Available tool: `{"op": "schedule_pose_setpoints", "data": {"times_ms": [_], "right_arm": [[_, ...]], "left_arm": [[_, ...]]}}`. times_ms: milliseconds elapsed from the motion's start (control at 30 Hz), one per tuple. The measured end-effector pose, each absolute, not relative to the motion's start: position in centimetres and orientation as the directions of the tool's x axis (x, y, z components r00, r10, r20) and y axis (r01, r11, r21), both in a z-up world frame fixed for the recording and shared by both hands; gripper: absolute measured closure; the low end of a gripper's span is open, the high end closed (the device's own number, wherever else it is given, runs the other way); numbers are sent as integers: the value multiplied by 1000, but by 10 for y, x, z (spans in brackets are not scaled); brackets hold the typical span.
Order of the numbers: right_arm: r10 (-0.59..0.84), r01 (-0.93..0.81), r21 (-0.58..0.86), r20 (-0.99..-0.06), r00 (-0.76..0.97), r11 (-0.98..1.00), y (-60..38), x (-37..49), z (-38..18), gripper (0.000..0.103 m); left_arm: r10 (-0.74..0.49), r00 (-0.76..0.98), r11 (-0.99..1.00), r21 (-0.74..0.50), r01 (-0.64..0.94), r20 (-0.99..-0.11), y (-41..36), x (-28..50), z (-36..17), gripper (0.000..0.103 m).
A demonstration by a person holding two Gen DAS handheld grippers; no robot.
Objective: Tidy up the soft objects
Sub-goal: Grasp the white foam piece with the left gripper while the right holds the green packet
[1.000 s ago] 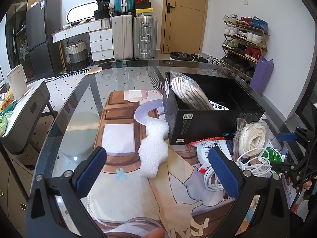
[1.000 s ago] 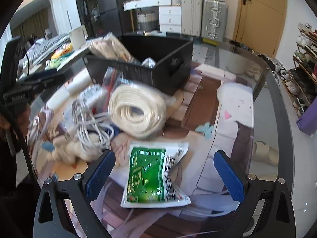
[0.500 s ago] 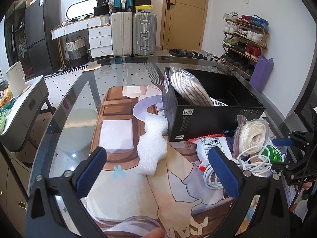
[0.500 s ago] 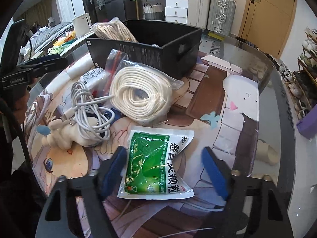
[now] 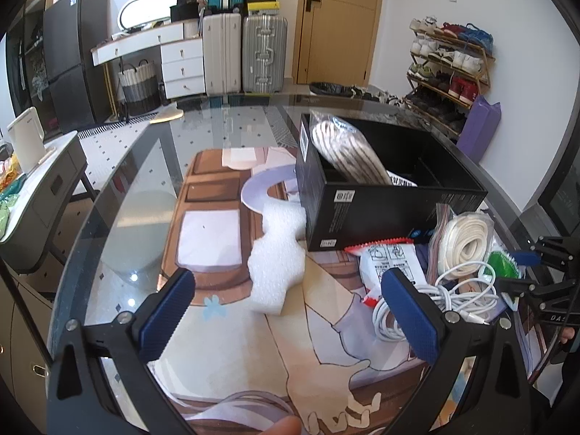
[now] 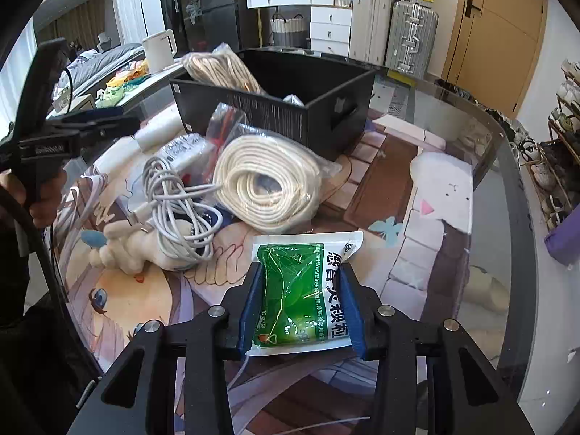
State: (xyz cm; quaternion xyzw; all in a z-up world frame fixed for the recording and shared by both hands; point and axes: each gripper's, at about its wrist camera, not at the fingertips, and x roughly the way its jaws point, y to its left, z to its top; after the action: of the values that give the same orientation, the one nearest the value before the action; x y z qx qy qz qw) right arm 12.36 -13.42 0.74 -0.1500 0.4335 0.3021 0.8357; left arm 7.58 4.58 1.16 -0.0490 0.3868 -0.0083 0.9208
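A green-and-white soft packet lies on the printed mat, between the blue pads of my right gripper. Its jaws are closing, and the pads press on the packet's two sides. Beyond it lie a bagged coil of white rope, a tangled white cable and a small cream plush toy. A black box behind them holds another bagged rope. My left gripper stands open over the mat, just short of a white foam piece, with nothing between its fingers.
A white packet with a red edge lies in front of the box. The round glass table carries the mat. Off the table are suitcases, a shoe rack and a side cabinet.
My right gripper has come down onto the green packet and its jaws have narrowed from wide open to the packet's sides. The left gripper has stayed in place.
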Motion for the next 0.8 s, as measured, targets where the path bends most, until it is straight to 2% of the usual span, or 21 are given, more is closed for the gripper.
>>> {"op": "schedule_pose_setpoints", "data": {"times_ms": [567,633,700,800], "right_arm": [[409,-608,29,-765,497,793,-148,122,31,61],[410,-612,28,-765,496,791,-147,121,31,61],[413,-615,28,-765,494,788,-146,120,31,61],[415,-616,29,-764,495,787,-147,120,31,61]], "left_arm": [[24,632,985,-90,-147,-774,58,93,-13,1],[26,616,985,-87,-152,-787,58,96,-18,2],[15,609,985,-92,-144,-793,58,98,-19,10],[-1,605,986,-102,-133,-796,57,99,-21,14]]}}
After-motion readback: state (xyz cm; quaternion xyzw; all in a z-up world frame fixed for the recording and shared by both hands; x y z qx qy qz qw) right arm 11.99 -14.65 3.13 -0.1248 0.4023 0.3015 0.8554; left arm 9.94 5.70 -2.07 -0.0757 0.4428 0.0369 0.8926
